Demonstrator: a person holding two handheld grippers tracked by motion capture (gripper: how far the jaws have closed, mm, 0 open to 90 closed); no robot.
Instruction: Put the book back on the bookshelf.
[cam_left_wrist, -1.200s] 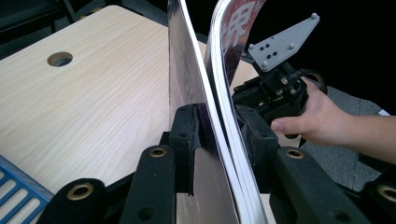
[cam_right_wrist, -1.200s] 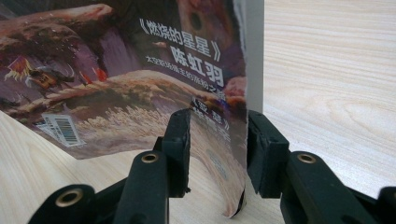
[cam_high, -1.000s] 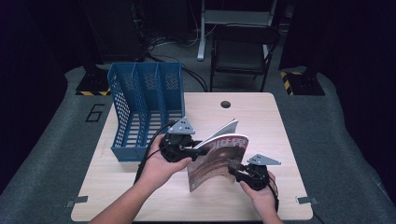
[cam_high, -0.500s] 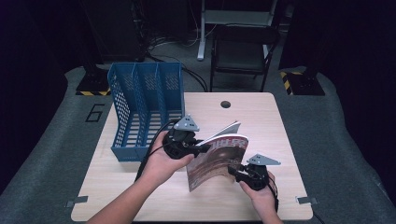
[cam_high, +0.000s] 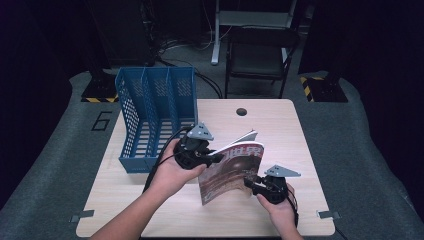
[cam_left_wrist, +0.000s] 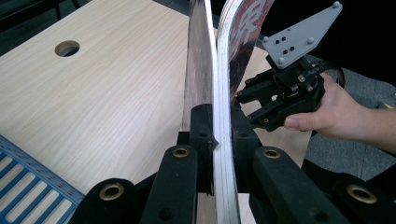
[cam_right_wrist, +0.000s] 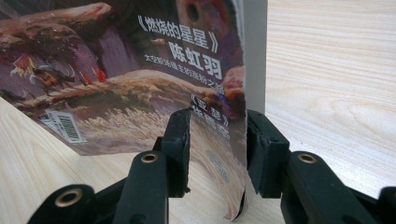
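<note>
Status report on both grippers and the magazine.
Left gripper just closed, clamped on magazine. Right gripper around its lower edge, grip unclear. Blue rack beside, nothing blocking.

Black hand-held gripper (cam_high: 216, 156), grey three-cornered plate, brass-ringed pivots, black cable.

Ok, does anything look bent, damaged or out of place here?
The magazine stands on edge on the table, its pages splayed apart at the top and its cover bowed. The left gripper has just closed on it; the right gripper grips its cover edge.
</note>
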